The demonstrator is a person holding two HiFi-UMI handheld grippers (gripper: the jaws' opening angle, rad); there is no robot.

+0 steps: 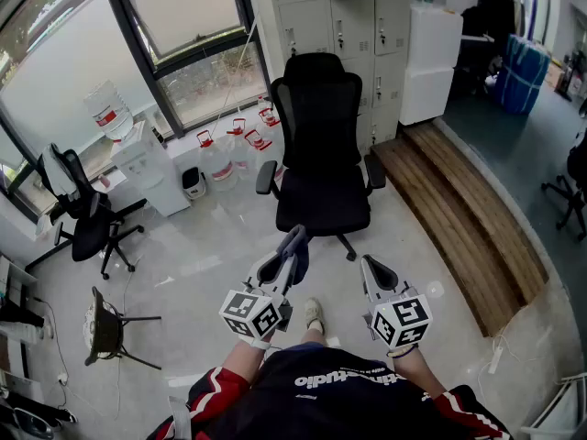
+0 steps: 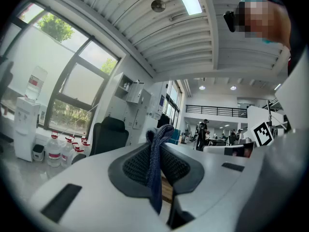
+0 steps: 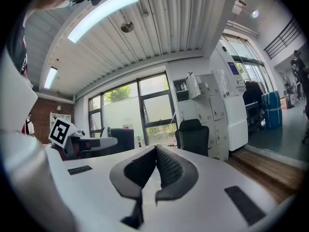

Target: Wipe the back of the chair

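Two tongs sit low in front of you. Your left tongs [image 1: 293, 248] are clamped on a dark blue cloth [image 2: 155, 158], with a fold poking up past the tips. Your right tongs [image 1: 369, 269] are pressed together with nothing between them. Straight ahead, on the far side of both and well apart from them, the black mesh-backed office chair [image 1: 321, 145] stands on the grey floor [image 1: 211, 246]. Its seat is turned toward you and its tall backrest is upright, long axis vertical. You are looking at the front of that backrest; its rear face looks away toward the white lockers [image 1: 367, 26]. Your cloth-bearing left tongs reach slightly farther forward, so that hand probably leads. You will likely need to close in and lift the cloth to backrest height.
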